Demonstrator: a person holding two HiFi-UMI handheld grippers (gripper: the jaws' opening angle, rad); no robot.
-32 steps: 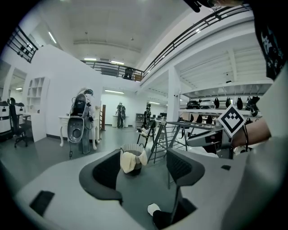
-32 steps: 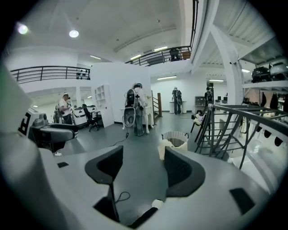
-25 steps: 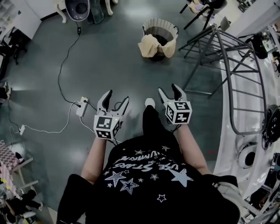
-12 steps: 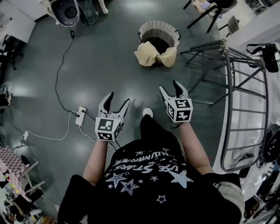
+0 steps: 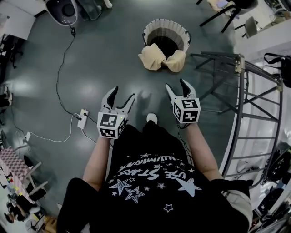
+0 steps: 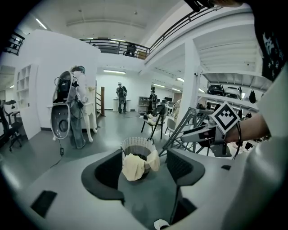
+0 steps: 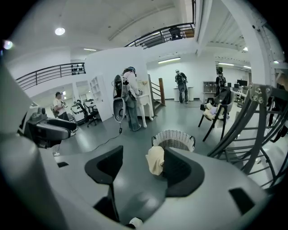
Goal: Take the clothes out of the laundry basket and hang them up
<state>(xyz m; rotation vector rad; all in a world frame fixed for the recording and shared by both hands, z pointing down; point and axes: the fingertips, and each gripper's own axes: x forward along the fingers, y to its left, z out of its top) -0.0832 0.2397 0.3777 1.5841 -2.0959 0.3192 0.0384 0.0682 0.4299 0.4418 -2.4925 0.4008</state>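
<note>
A white slatted laundry basket (image 5: 166, 32) stands on the grey floor ahead of me, with cream cloth (image 5: 152, 57) draped over its near rim. The left gripper view shows the basket (image 6: 136, 146) and cloth (image 6: 132, 166) between its jaws, far off. In the right gripper view the basket (image 7: 173, 139) and cloth (image 7: 156, 159) lie just ahead too. My left gripper (image 5: 122, 97) and right gripper (image 5: 177, 88) are both open and empty, held at waist height well short of the basket. A grey metal drying rack (image 5: 248, 104) stands to the right.
A power strip (image 5: 83, 118) with a white cable (image 5: 54, 136) and a black cable (image 5: 61, 77) lies on the floor at left. A white pod-shaped machine (image 5: 61, 9) is at the far left. A black chair (image 5: 227, 9) stands beyond the basket. People stand in the background (image 7: 181, 85).
I have walked toward the basket; it sits lower and nearer in the head view. Both grippers stay open in the same pose.
</note>
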